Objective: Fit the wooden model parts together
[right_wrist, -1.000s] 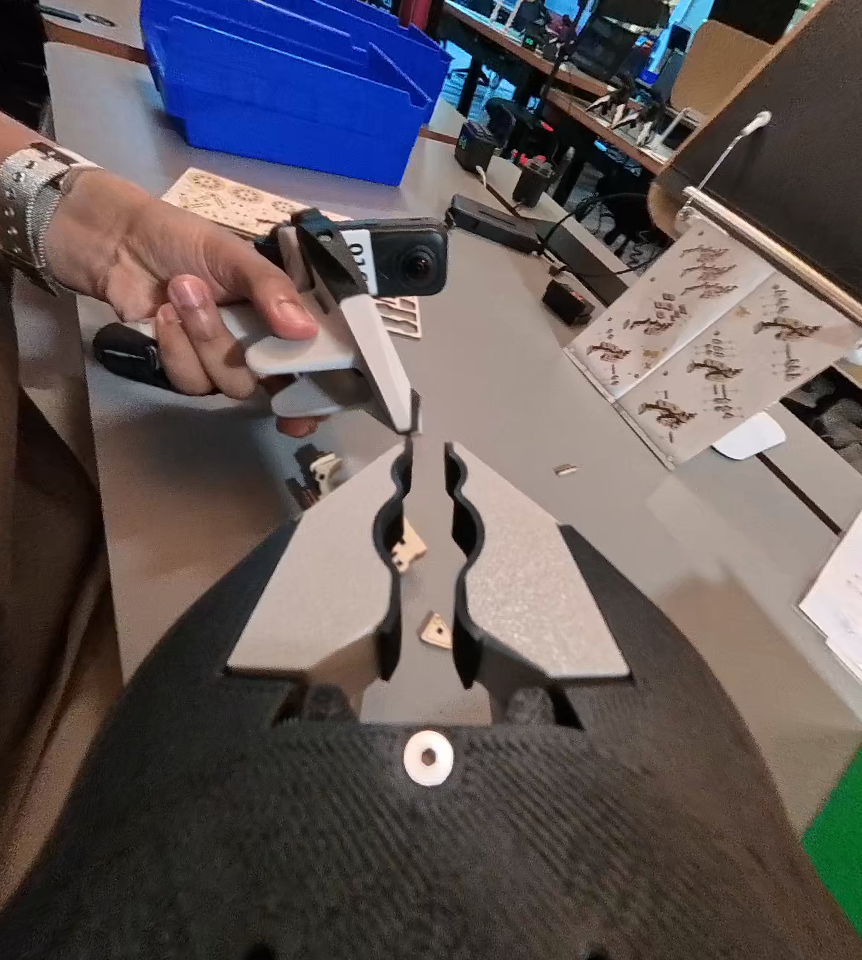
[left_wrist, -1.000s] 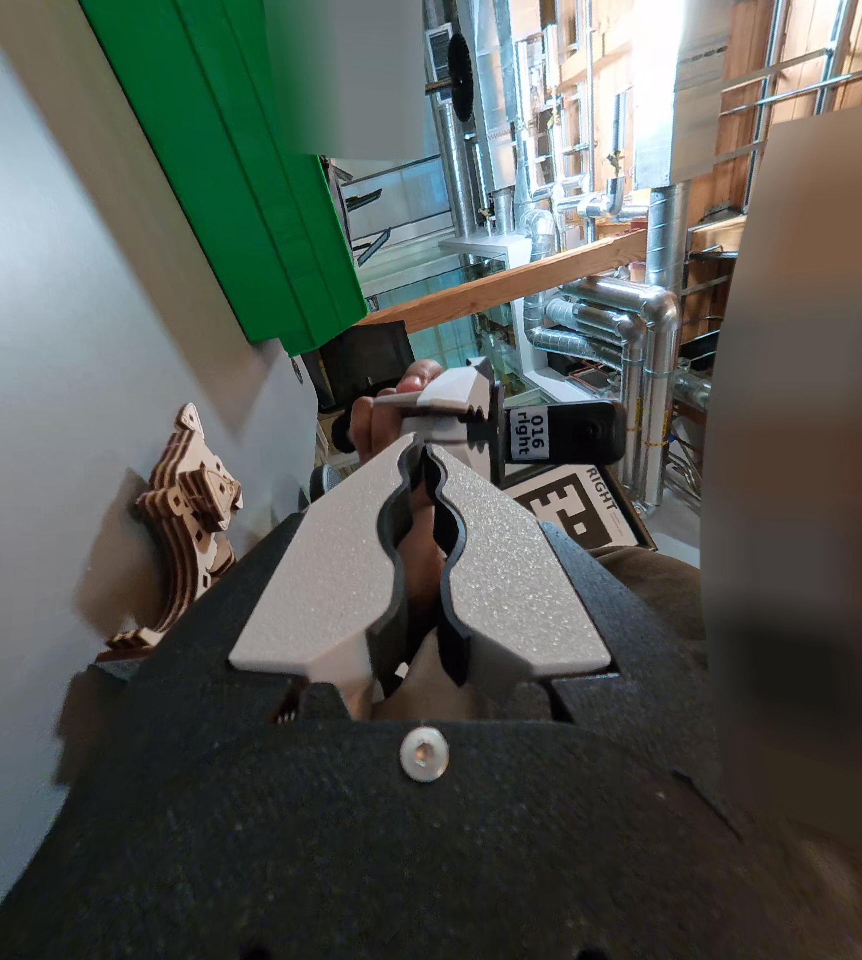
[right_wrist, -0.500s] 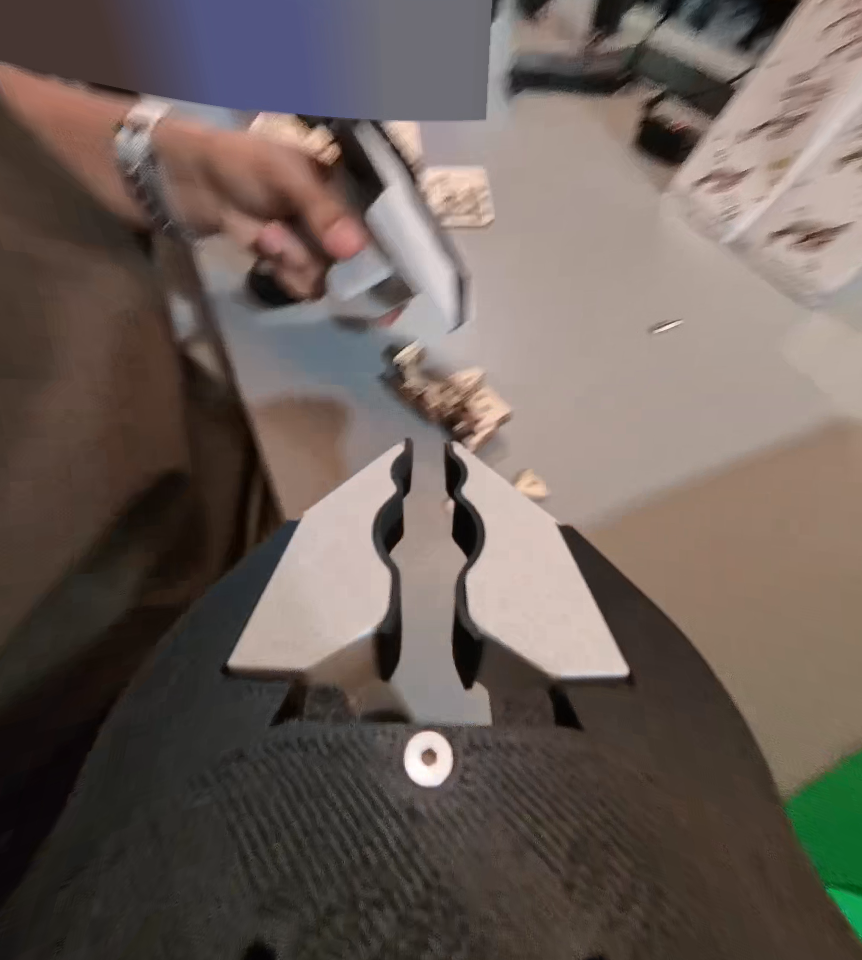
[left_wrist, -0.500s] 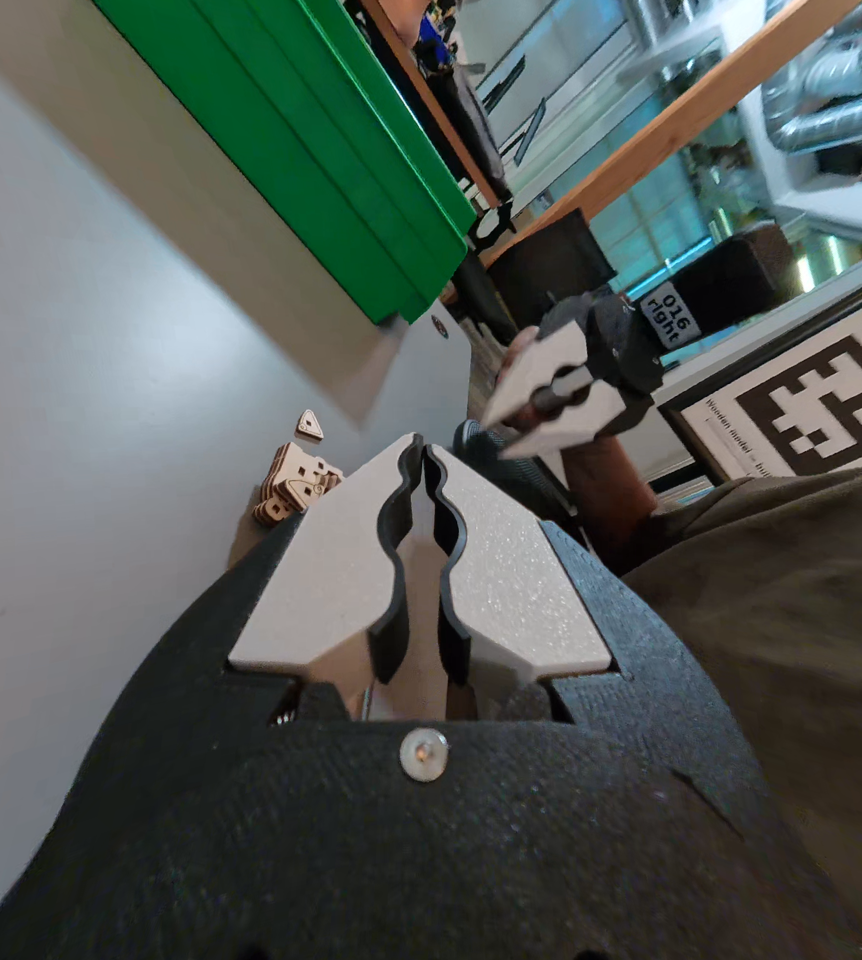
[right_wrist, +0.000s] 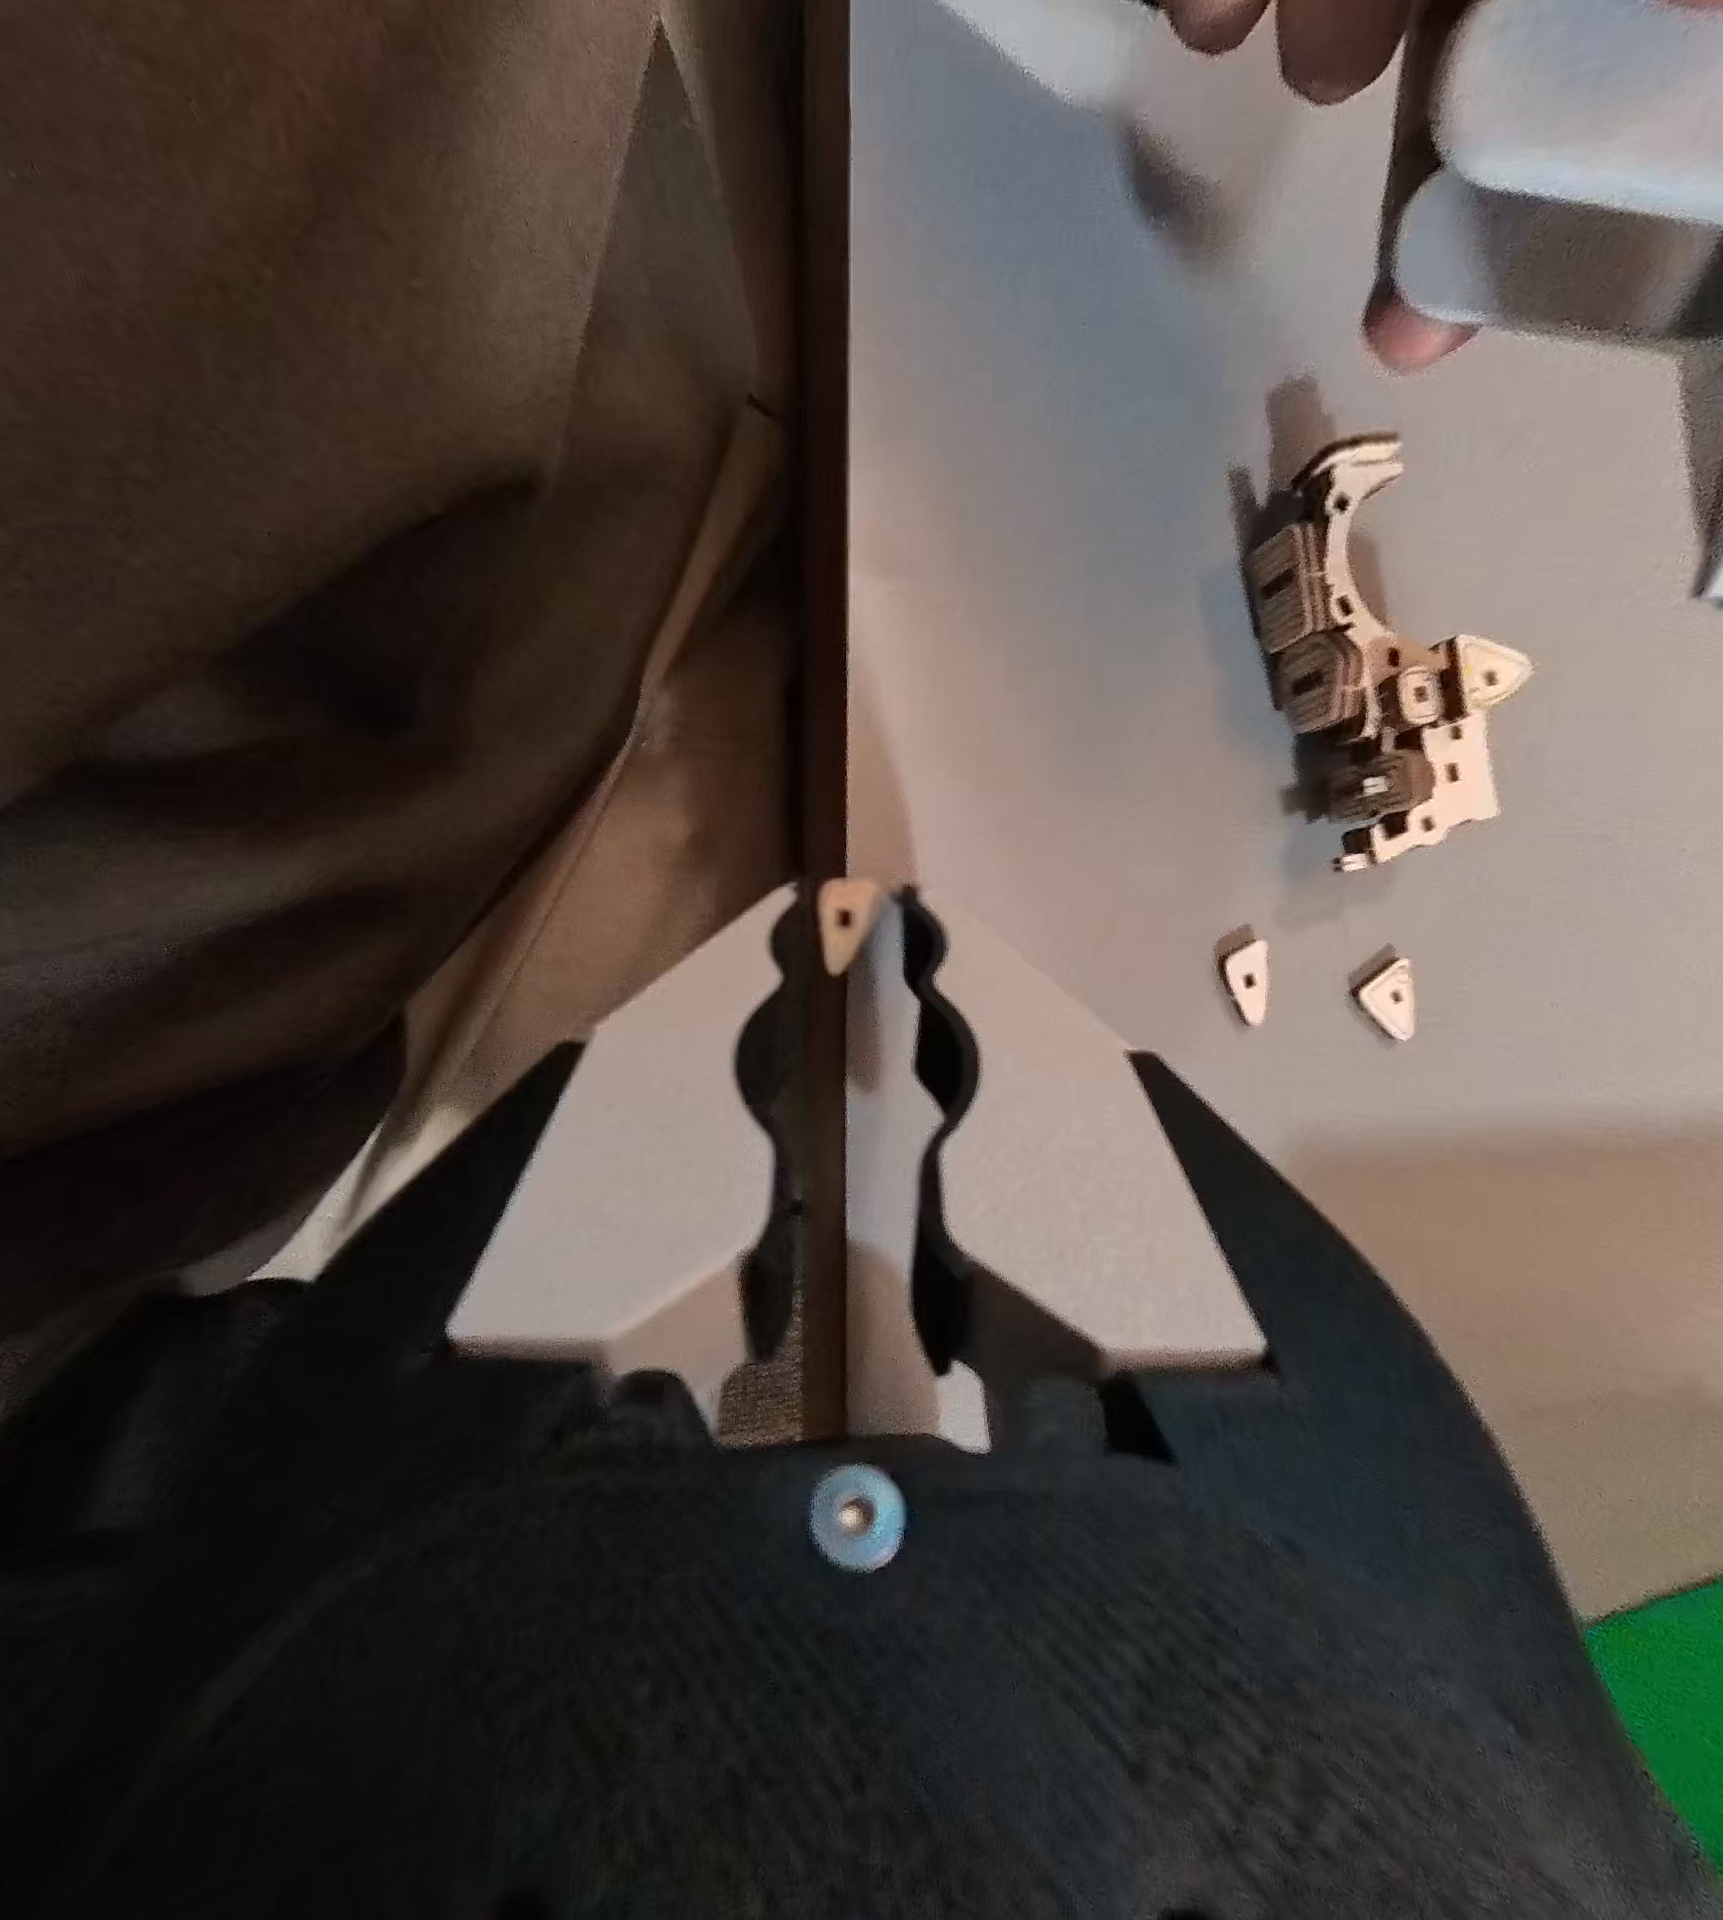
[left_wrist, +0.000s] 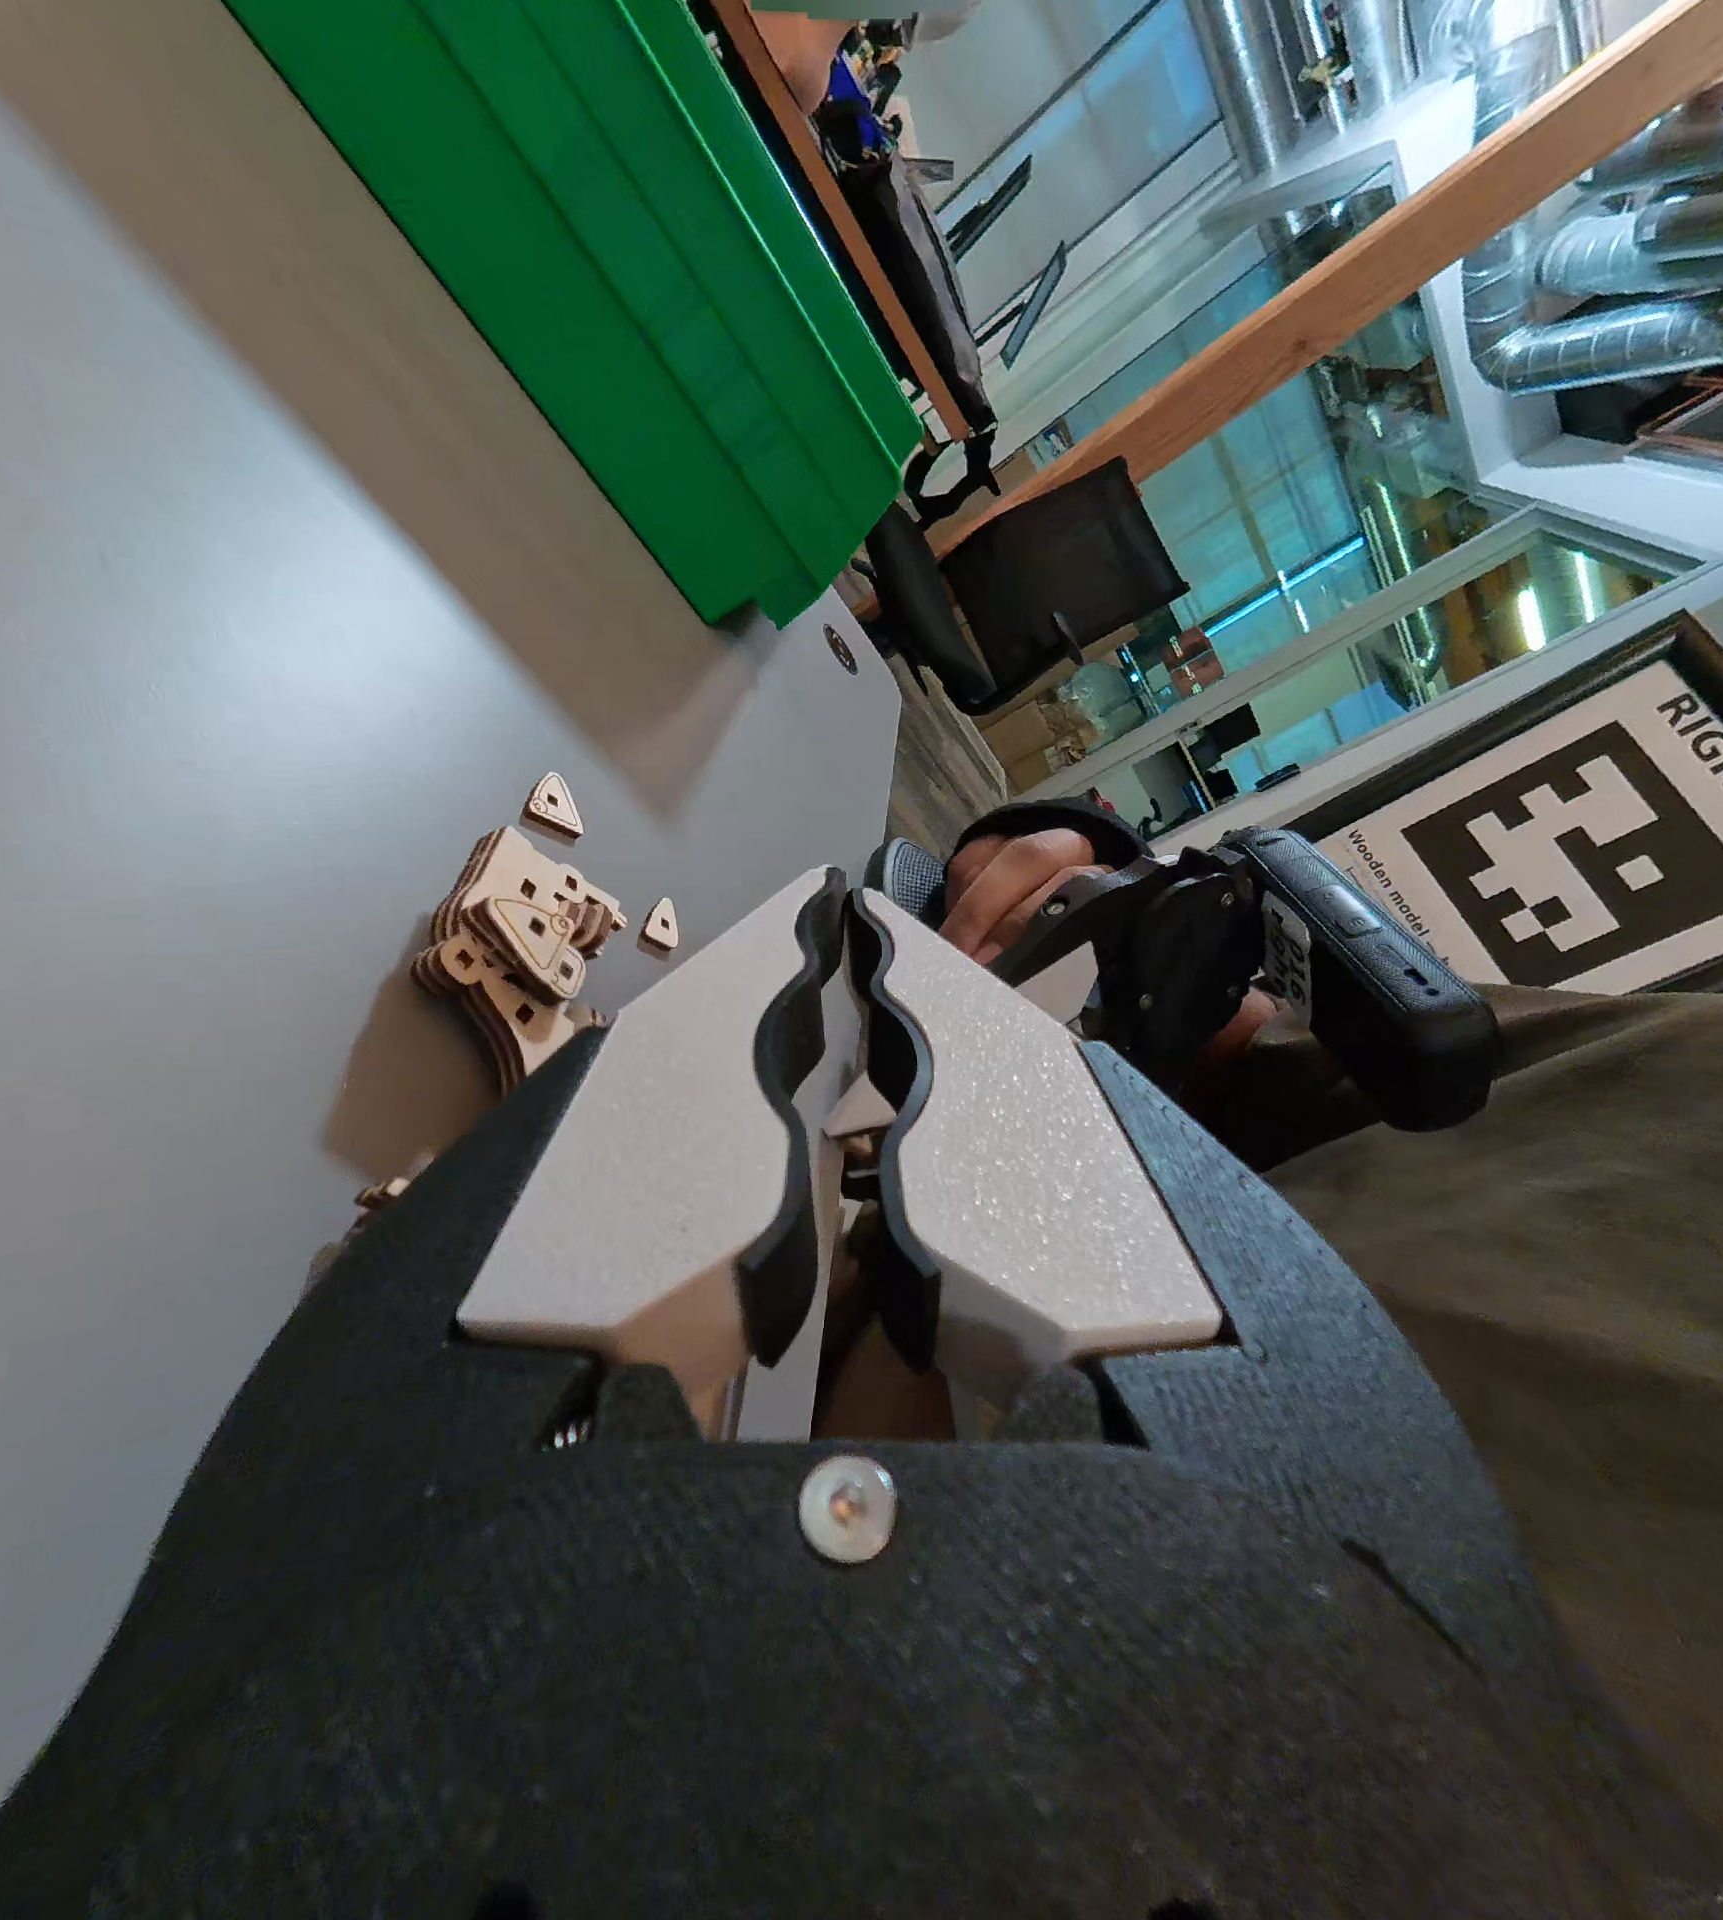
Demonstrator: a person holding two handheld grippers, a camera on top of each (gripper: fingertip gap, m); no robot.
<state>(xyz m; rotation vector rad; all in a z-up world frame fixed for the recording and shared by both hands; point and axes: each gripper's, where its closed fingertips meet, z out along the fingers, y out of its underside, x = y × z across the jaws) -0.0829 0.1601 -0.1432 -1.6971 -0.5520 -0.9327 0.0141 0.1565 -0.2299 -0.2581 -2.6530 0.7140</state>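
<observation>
At the near edge of the grey table, the right gripper pinched a small wooden triangle by its tips, the piece sitting right over the table's dark rim with the person's brown clothing on the far side of it. The half-built wooden model lay on its side well apart from that piece, farther out on the table, with two more loose triangles and just beside it. The step in hand looked like the pick-up of one small part, already secured; fitting it had not begun. The next move would seem to call for carrying the triangle across to the model and lining its little square hole up with a matching peg, while the other tool steadied the model so it did not slide. The left gripper was rolled steeply onto its side, so that in its own view the table stood like a wall, with the model and the loose pieces to its left below a green bin. Its jaws stood nearly together with only a thin gap and nothing between them, and it hung above the table near the model without touching it. The right gripper pointed down and along the table edge, held low.
</observation>
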